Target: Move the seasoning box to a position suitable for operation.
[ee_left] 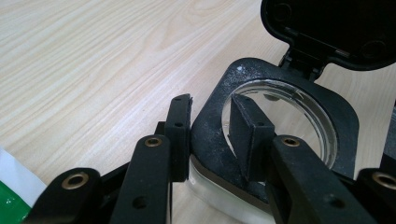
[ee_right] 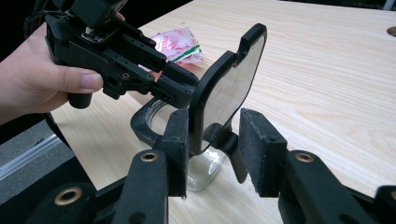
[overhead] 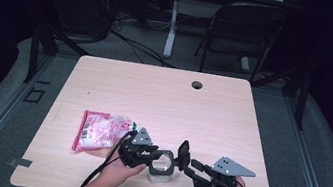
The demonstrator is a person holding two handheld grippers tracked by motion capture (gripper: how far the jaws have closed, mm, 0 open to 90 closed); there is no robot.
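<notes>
A clear jar [overhead: 162, 167] with a black collar stands upright at the table's [overhead: 163, 98] six o'clock edge, with wide bare wood from nine round to three o'clock beyond it. Its hinged lid [overhead: 183, 155] stands open, raised on edge at the jar's three o'clock. The left gripper [overhead: 160, 157] clamps the jar's rim [ee_left: 212, 107], one finger [ee_left: 180, 135] outside, one inside. The right gripper [overhead: 185, 163] straddles the lid, jaws partly open, one pad against it. A red-and-white packet [overhead: 100, 131] lies at nine o'clock.
</notes>
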